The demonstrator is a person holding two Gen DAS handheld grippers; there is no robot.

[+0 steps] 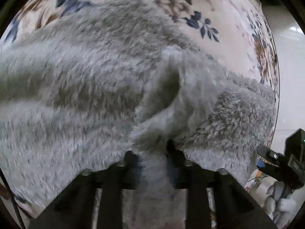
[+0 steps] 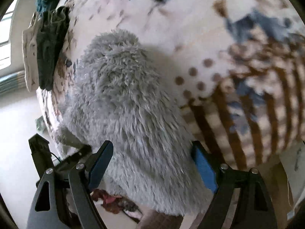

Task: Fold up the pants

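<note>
Black finger links fill the bottom of my left wrist view, and my left gripper (image 1: pixel 152 152) is pinched nearly closed on a ridge of the pants (image 1: pixel 80 87). That ridge runs down between the fingers as a narrow grey strip and puckers into a deep fold just above the tips. Fleece is the material: long, shaggy, pale grey pile, thick and soft, spreading wide across the frame in heavy rolls. Under it lies the bedspread (image 1: pixel 225 43), smooth cream cloth printed with navy leaves and brown sprigs. Past its right edge shows glossy white floor (image 1: pixel 289 61). My right gripper (image 1: pixel 280 162) shows at the lower right edge as dark angular hardware; from here I cannot tell how it stands.

From the right wrist, my right gripper (image 2: pixel 152 164) stands about half open, blue pads on either side of a fat, rounded bundle of the same fleece. Both pads lie against the pile at its flanks, but I cannot tell whether they press it. The pants rise away from me as a blunt hump on the bedspread, which here shows brown dots, brown stripes and blue blotches, all blurred. Dark green cloth (image 2: pixel 51 45) hangs over the bed's far left edge. Pale floor and a bright window (image 2: pixel 5 38) lie beyond, left.
</note>
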